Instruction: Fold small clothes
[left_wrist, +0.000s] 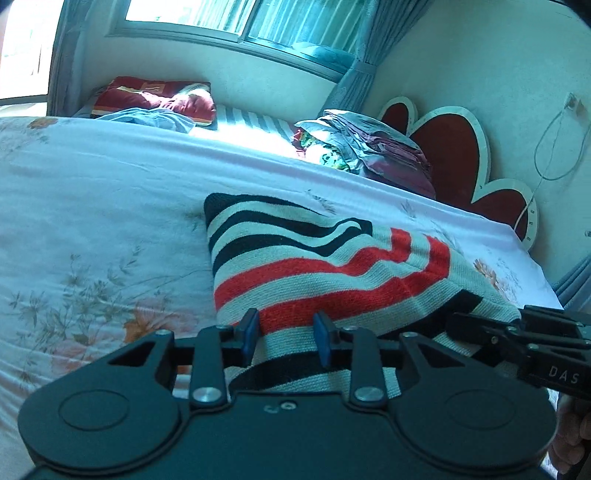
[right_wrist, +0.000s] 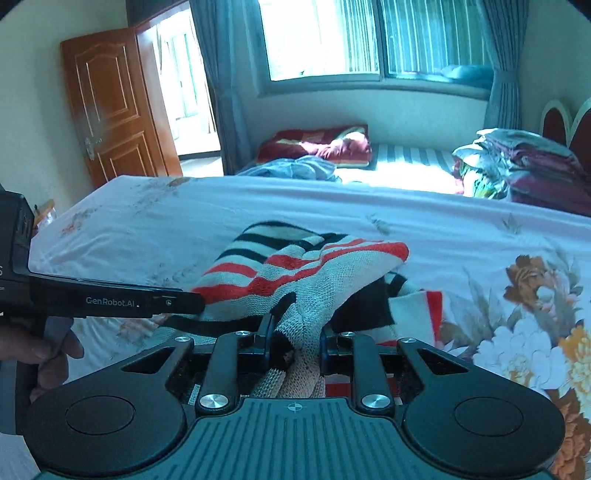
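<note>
Striped knit garment pinched at near edge by right gripper; left gripper held part-open astride same hem, leftward; stripes run across.

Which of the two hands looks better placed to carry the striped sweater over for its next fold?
Probably the right. The right gripper is shut on a bunched part of the striped sweater and lifts it off the bed. The left gripper straddles the sweater's edge, fingers apart.
</note>
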